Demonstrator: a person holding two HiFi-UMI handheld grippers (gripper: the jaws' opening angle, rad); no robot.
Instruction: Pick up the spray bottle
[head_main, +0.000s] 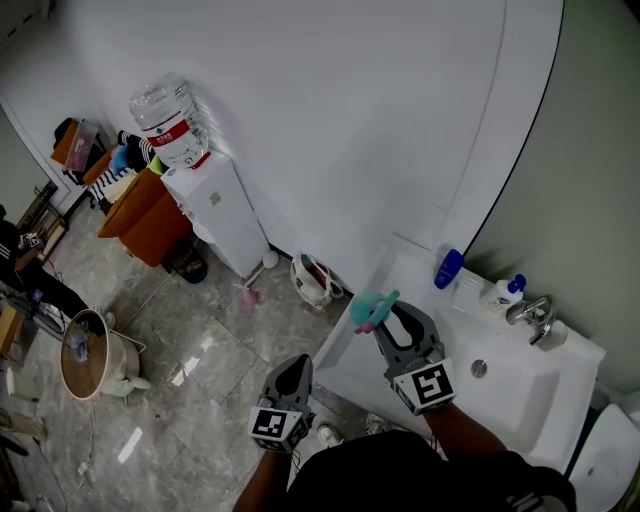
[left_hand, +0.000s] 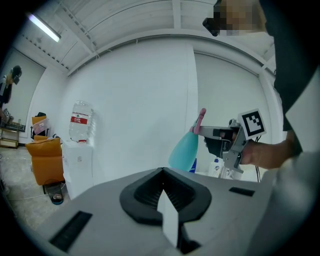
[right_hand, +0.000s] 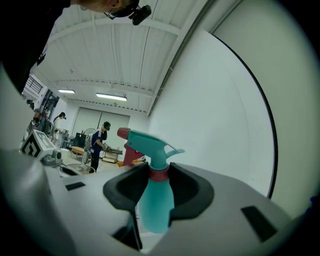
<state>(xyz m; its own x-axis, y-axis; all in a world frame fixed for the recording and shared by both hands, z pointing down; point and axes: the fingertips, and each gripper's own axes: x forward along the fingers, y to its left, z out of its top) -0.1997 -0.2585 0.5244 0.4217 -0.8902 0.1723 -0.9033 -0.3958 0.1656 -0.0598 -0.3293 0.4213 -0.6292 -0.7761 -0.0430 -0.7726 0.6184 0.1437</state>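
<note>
Teal spray bottle (right_hand: 155, 210) is gripped at the neck, upright, between jaws of the right gripper (right_hand: 157, 175); left gripper (left_hand: 164, 197) is closed, empty.

Teal spray bottle (right_hand: 152, 200), white sink (head_main: 510, 405)
Collar and nozzle tip red; left gripper (head_main: 297, 365) and right gripper (head_main: 380, 325) grey, black pads, cubes patterned in black-and-white squares; 1 blue bottle (head_main: 448, 268).

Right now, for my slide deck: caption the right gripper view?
Right gripper clamps a teal plastic spray bottle by its red-collared neck, before a white wall.
</note>
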